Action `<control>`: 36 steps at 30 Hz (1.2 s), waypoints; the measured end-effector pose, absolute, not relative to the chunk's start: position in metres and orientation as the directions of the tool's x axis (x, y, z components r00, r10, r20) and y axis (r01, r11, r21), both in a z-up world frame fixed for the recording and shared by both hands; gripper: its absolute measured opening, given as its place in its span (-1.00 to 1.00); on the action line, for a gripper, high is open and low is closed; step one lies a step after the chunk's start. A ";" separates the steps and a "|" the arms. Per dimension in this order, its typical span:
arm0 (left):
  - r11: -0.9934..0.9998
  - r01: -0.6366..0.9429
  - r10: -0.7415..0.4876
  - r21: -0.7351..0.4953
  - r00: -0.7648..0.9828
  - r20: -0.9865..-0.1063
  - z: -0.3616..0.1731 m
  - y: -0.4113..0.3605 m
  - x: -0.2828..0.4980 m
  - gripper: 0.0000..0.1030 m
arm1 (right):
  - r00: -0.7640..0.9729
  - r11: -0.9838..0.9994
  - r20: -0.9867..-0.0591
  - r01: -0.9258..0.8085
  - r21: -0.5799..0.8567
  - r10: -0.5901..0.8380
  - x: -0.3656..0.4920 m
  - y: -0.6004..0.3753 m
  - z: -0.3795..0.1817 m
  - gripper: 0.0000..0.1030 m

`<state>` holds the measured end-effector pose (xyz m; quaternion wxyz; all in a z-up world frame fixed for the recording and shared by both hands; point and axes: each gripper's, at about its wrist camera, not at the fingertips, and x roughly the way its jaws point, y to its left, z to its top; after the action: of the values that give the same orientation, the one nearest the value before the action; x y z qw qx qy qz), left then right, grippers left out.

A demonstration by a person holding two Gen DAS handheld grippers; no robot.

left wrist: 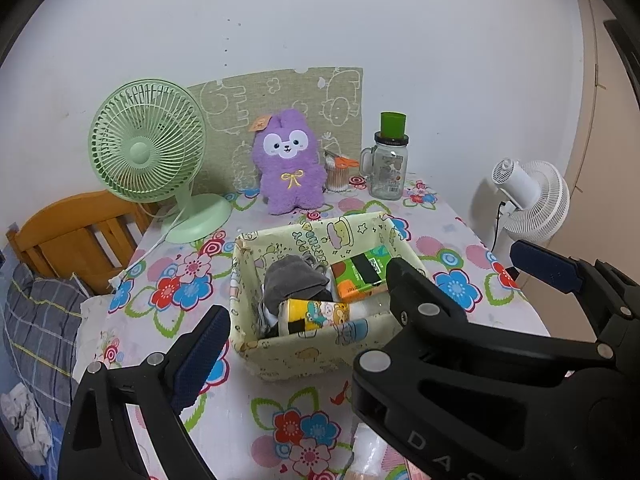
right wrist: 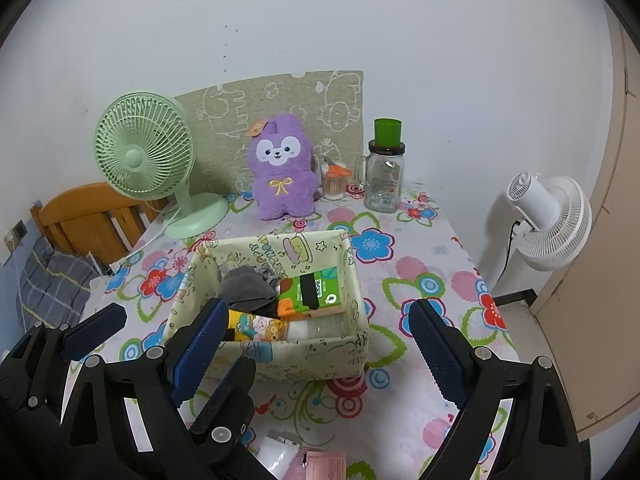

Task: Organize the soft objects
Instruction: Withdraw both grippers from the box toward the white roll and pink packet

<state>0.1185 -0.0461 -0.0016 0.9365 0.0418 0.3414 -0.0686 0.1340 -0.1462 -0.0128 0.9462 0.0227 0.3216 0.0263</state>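
Note:
A cream cartoon-print fabric basket [left wrist: 316, 354] [right wrist: 304, 360] stands mid-table. Inside it lie a grey soft cloth bundle [left wrist: 296, 280] [right wrist: 244, 288], a green and orange tissue pack [left wrist: 360, 276] [right wrist: 312, 292] and a yellow cartoon pack [left wrist: 316, 314] [right wrist: 260, 330]. A purple plush rabbit [left wrist: 290, 160] [right wrist: 280, 168] sits upright at the table's back. My left gripper [left wrist: 320, 320] is open over the basket's near side, empty; its right finger is hidden behind the other gripper. My right gripper [right wrist: 318, 312] [left wrist: 458, 258] is open and empty, just right of the left one.
On the floral tablecloth stand a green desk fan [left wrist: 146, 152] back left, a glass jar mug [left wrist: 386, 172] with a green cup on it, and a swab pot with orange scissors [left wrist: 338, 170]. A white fan [right wrist: 548, 220] stands off the right edge, a wooden frame [left wrist: 76, 236] off the left.

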 end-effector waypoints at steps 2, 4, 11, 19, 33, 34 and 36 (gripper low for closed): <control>0.987 0.155 -0.099 0.031 0.758 -0.645 -0.002 -0.046 0.115 0.88 | 0.792 0.998 -0.607 -0.037 0.057 0.064 0.130 -0.146 -0.013 0.82; 0.988 0.151 -0.098 0.027 0.757 -0.646 -0.002 -0.046 0.112 0.90 | 0.793 0.998 -0.606 -0.038 0.054 0.063 0.126 -0.145 -0.014 0.82; 0.991 0.133 -0.092 0.019 0.769 -0.633 -0.003 -0.045 0.098 0.99 | 0.804 0.998 -0.592 -0.041 0.045 0.059 0.111 -0.146 -0.014 0.82; 0.991 0.135 -0.102 0.005 0.768 -0.632 -0.007 -0.044 0.088 0.99 | 0.811 0.998 -0.583 -0.049 0.032 0.059 0.097 -0.145 -0.015 0.89; 0.989 0.149 -0.107 0.010 0.757 -0.645 -0.019 -0.045 0.070 1.00 | 0.794 0.997 -0.603 -0.063 0.037 0.073 0.081 -0.148 -0.031 0.91; 0.988 0.151 -0.108 0.011 0.755 -0.647 -0.021 -0.046 0.069 1.00 | 0.792 0.997 -0.606 -0.061 0.040 0.073 0.080 -0.148 -0.032 0.91; 0.988 0.154 -0.109 0.012 0.752 -0.650 -0.023 -0.045 0.067 0.99 | 0.788 0.997 -0.611 -0.062 0.048 0.078 0.078 -0.148 -0.036 0.91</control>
<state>0.0675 -0.0452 -0.0234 0.9354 0.0322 0.3450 -0.0704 0.0783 -0.1483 -0.0358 0.9453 0.0127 0.3238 0.0370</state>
